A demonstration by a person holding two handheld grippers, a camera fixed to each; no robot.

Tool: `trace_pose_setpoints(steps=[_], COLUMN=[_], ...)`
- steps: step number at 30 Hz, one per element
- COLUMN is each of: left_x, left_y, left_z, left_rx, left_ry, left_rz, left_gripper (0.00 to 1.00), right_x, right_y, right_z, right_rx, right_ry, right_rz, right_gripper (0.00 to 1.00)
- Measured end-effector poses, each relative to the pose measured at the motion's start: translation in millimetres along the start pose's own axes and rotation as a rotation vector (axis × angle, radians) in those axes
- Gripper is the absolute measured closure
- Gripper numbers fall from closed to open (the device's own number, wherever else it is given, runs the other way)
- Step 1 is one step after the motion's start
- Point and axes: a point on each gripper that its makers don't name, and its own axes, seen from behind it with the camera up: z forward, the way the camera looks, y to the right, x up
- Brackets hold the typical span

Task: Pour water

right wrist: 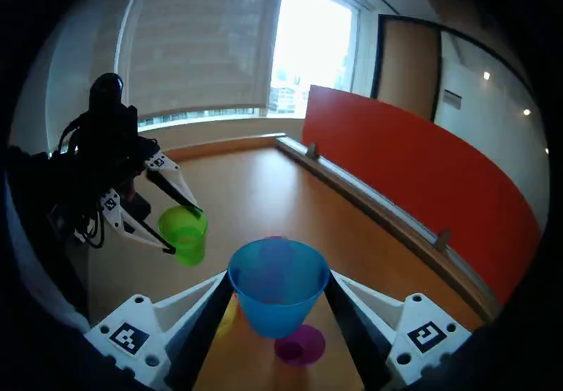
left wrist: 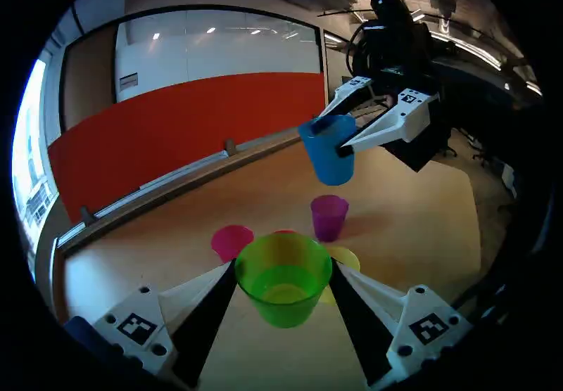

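Daylight pours from the window point(right wrist: 313, 46), blown out white on my right gripper view, and leaves a pale sheen on the table point(right wrist: 267, 180). Against it the housing point(right wrist: 105, 134) above the left gripper point(right wrist: 186, 231) is almost black; I think detail there is simply lost. The left gripper view is dimmer. The green cup point(left wrist: 283, 289) and blue cup point(right wrist: 279, 296) glow through, sharp. The purple cup point(left wrist: 329, 216) casts a soft shadow. Straight lines bow near the edges.

Light wooden tabletop point(left wrist: 415, 208) with a purple cup point(left wrist: 329, 216), pink cup point(left wrist: 231, 240) and yellow cup point(left wrist: 345, 256) standing close together.
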Motion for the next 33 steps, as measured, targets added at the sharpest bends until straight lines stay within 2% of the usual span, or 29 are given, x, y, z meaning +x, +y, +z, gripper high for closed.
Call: trace_pose_setpoints(steps=[12,33], left_x=[-23,-55], left_y=[10.0,24.3], left_z=[4.0,6.1], left_rx=[-0.014,-0.03], left_ry=[-0.033,-0.081], left_rz=[-0.025,-0.054], left_gripper=[0.11,0.11], right_x=[-32,-93], right_y=[-8,-38], right_z=[-3.6,-6.3], right_rx=[-0.019,0.032], right_ry=[-0.02,-0.075], right_rz=[-0.041,0.02], right_gripper=[0.08,0.08])
